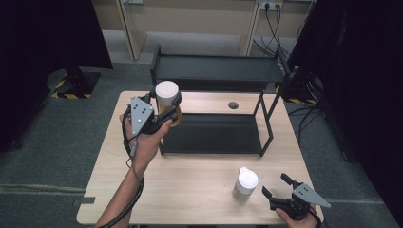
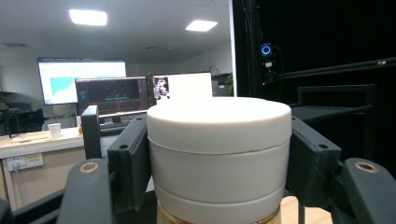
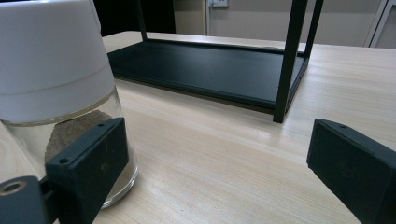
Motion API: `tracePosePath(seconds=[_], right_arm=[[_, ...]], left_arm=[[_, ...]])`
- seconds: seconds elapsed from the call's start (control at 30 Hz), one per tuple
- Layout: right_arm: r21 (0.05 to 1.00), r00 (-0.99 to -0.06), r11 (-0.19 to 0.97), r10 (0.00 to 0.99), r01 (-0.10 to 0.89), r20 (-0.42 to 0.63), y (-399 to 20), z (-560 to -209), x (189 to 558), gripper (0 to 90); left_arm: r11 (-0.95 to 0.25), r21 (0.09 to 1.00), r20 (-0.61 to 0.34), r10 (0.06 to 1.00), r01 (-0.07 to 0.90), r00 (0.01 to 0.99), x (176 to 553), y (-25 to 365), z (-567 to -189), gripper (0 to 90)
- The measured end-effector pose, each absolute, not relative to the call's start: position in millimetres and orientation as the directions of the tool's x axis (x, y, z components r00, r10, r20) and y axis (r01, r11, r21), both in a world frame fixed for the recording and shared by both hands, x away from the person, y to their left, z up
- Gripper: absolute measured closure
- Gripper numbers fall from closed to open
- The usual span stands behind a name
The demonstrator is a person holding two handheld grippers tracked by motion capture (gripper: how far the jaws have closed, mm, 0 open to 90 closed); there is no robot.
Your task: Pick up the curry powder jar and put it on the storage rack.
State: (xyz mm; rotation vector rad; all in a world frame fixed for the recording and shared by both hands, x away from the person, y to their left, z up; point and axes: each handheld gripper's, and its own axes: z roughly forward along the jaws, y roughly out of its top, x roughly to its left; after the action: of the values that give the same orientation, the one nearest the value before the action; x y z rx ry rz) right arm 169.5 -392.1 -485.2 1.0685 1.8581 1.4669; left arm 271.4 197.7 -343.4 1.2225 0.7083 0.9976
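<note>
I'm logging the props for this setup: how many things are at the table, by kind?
White-lidded jars: 2 (one held in the left gripper, one standing by the right gripper)
Black two-tier shelf rack: 1
Total: 3

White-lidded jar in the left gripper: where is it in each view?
High view: white-lidded glass jar with amber contents, upper left, clamped in the left gripper by the black metal two-tier shelf rack.
Left gripper view: centre, its lid pressed between both jaws.
Right gripper view: not in it; the jar at left is a second white-capped glass jar.
Shared landmark: the rack.
</note>
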Motion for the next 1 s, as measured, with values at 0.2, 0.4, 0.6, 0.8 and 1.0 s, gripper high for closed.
tracePosePath(seconds=[0.2,0.4,0.6,0.8,1.0], right_arm=[[0.962,-0.54,0.094,0.839,0.255,0.061,-391.9,-485.1,169.5,5.9],[0.962,-0.54,0.092,0.839,0.256,0.063,-392.0,-485.0,169.5,5.9],[0.962,-0.541,0.092,0.839,0.256,0.064,-392.3,-485.2,169.6,5.9],[0.962,-0.542,0.093,0.838,0.256,0.063,-392.2,-485.1,169.6,5.9],[0.962,-0.542,0.094,0.838,0.256,0.062,-392.1,-484.9,169.9,5.9]], left_arm=[[0.044,0.971,0.06,0.908,-0.236,0.416,276.6,196.3,-337.5,33.5],[0.046,0.969,0.061,0.908,-0.242,0.415,279.4,194.4,-331.5,33.5],[0.045,0.967,0.063,0.91,-0.249,0.409,282.5,192.9,-323.7,33.5],[0.042,0.967,0.066,0.91,-0.25,0.409,284.3,191.2,-318.9,33.5],[0.043,0.967,0.066,0.911,-0.251,0.407,286.7,189.8,-311.7,33.5]])
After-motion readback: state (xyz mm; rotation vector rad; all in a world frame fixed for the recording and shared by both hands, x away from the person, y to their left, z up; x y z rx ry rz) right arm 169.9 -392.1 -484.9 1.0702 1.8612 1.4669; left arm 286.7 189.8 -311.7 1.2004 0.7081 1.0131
